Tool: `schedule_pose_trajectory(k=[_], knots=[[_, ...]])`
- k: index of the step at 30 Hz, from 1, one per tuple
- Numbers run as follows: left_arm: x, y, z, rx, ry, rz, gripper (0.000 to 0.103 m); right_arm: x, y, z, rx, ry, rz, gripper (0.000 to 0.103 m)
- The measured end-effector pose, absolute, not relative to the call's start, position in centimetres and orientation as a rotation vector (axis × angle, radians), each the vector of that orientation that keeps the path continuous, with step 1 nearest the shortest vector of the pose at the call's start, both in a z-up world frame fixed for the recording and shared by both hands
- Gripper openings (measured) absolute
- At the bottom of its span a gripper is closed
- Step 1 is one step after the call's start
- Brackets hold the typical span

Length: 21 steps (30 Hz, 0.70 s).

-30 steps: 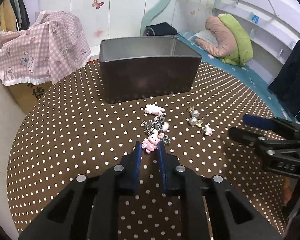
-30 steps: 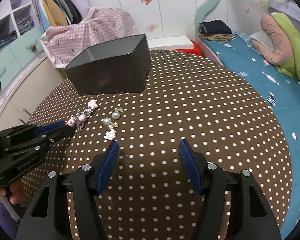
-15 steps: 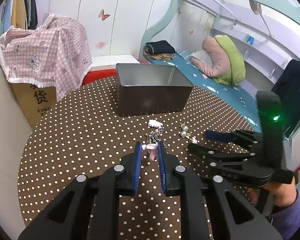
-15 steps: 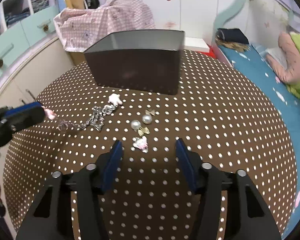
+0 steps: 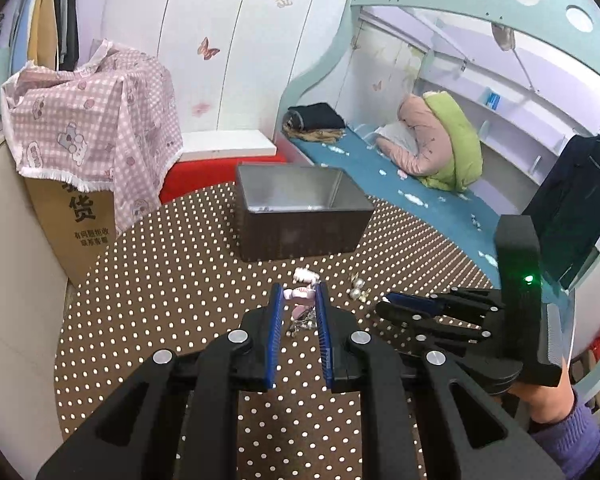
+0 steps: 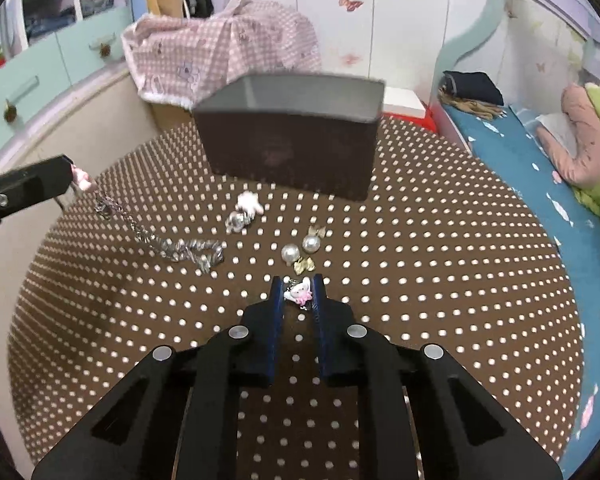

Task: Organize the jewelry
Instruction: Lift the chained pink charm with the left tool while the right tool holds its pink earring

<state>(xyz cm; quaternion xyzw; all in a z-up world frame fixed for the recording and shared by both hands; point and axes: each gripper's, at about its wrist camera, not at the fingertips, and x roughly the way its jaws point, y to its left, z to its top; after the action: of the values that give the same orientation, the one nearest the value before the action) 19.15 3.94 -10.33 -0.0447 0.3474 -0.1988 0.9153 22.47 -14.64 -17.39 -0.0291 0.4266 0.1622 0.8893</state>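
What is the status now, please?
Left gripper shut on pink charm, chain trailing to the table. Right gripper shut on bunny charm. Box open, pearls lying before it.

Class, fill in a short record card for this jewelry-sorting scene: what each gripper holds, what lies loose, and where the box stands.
left gripper: shut on pink bunny chain, one end lifted
right gripper: shut on white bunny charm
loose on table: two pearls, gold bows, white charm
box: open, dark, behind the jewelry
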Motion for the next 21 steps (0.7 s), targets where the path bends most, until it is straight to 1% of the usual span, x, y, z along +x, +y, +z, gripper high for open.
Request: schedule_pose_trajectory(k=[2,4,6,8,10,11,15,21], knots=[[19.2,3.7,-10.5,-0.055,0.728,-0.37,0.015,22.4,-15.4,-16.8,-0.035,0.886,0.339,0.015],[19.7,3.1,-12.5,0.041,0.795,-0.295,0.015,22.2,-15.9,-16.5,-0.032,0.88,0.327,0.015],[20.2,3.8,-15.2,0.005,0.891,-0.277,0.015,22.0,-16.2,-16.4,-0.027,0.88,0.328,0.015],[20.2,4.4,-16.4,-0.005,0.924,-0.239,0.015,21.7,-16.3,-16.4,-0.026,0.884,0.331,0.015],[20.1,4.6,-17.2,0.053,0.943,-0.167,0.014,21.7,-16.3,-16.4,-0.027,0.887,0.333,0.015],[20.1,4.8,-17.4,0.047,0.956,-0.163,0.011,21.5,-16.5,-16.5,-0.024,0.887,0.336,0.015],[19.9,6.5,-16.5,-0.083,0.931,-0.23,0.011,21.3,-16.7,-16.3,0.004,0.881,0.347,0.015],[19.4,6.5,-16.2,-0.06,0.917,-0.24,0.011,21.3,-16.7,-16.2,0.019,0.882,0.361,0.015]])
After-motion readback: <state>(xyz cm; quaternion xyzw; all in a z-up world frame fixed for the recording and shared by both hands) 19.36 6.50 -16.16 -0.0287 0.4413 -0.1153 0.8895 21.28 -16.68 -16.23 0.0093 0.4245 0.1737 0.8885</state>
